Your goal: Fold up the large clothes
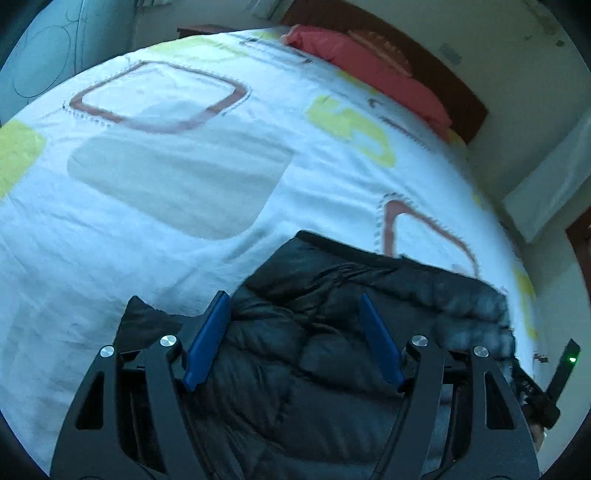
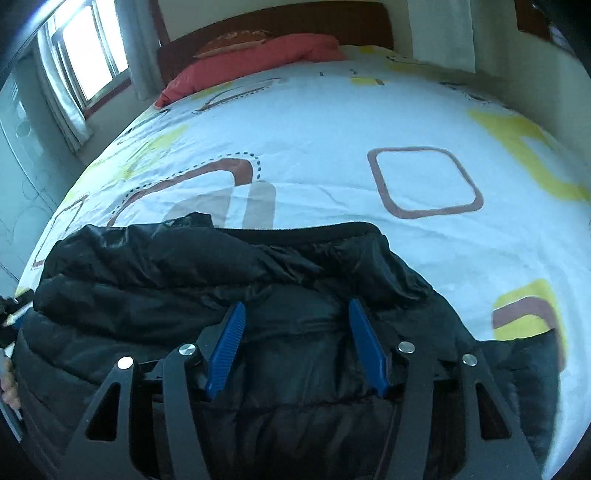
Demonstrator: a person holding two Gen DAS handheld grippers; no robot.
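From my remote station I record the following. A black puffer jacket (image 2: pixel 229 280) lies bunched on the bed's patterned white cover (image 2: pixel 325 122), at the foot edge nearest both grippers, its padded panels creased and its dark hem band running across the far side of the heap. In the left wrist view the jacket (image 1: pixel 332 317) occupies the near right part of the cover (image 1: pixel 147 240), with one black corner poking out to the left behind the left-hand finger.

Left gripper (image 1: pixel 295 339): jaws stand apart, the blue pads (image 1: pixel 207 343) clear of the fabric as far as I can see — the jacket lies under and between them, not pinched.

Right gripper (image 2: pixel 297 343): jaws likewise parted, narrower than the left, over the middle of the jacket; the pads (image 2: pixel 227 347) sit close above the folds, but I cannot confirm contact.

At the head edge of the bed lies a red pillow (image 2: pixel 251 62) against a dark wooden headboard (image 2: pixel 280 22). A curtained window (image 2: pixel 85 55) shows beyond the bed's far left corner in the right wrist view.
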